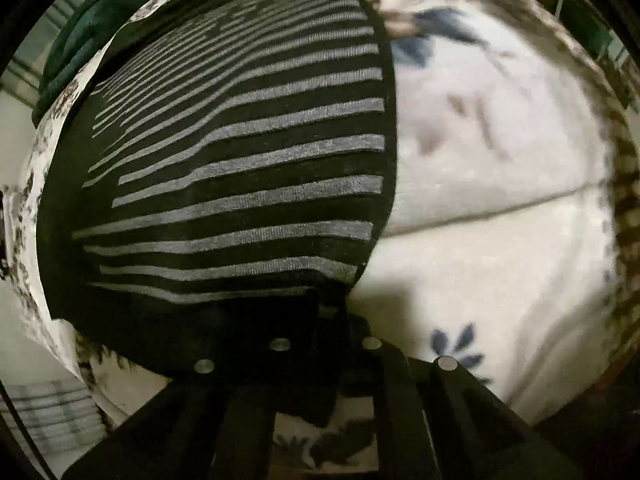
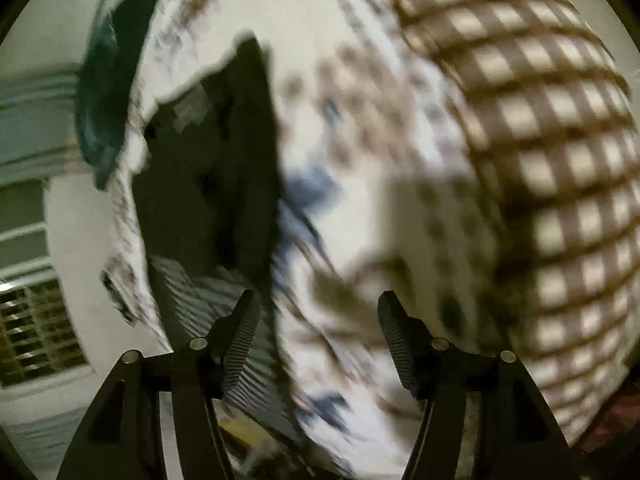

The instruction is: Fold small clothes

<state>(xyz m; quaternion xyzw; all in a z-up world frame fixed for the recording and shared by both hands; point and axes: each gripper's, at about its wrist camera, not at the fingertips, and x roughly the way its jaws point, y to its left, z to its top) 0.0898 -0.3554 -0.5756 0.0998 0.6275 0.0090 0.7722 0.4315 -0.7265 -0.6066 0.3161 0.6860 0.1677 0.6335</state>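
Left hand-held gripper (image 1: 324, 344) clamped on striped garment (image 1: 240, 168), stripes crosswise, length running away; right hand-held gripper (image 2: 320, 336) wide.

light: dim, warm and yellowish | left wrist view: striped cloth (image 1: 240, 168) sharp, flowery bedsheet (image 1: 500, 240) smeared, dark shadow by the cloth's bottom edge | right wrist view: almost all smeared by motion, only the right tongs (image 2: 320, 336) sharp | edges: bent round, black corners

One striped garment (image 1: 240, 160) — one green cloth (image 1: 80, 40)
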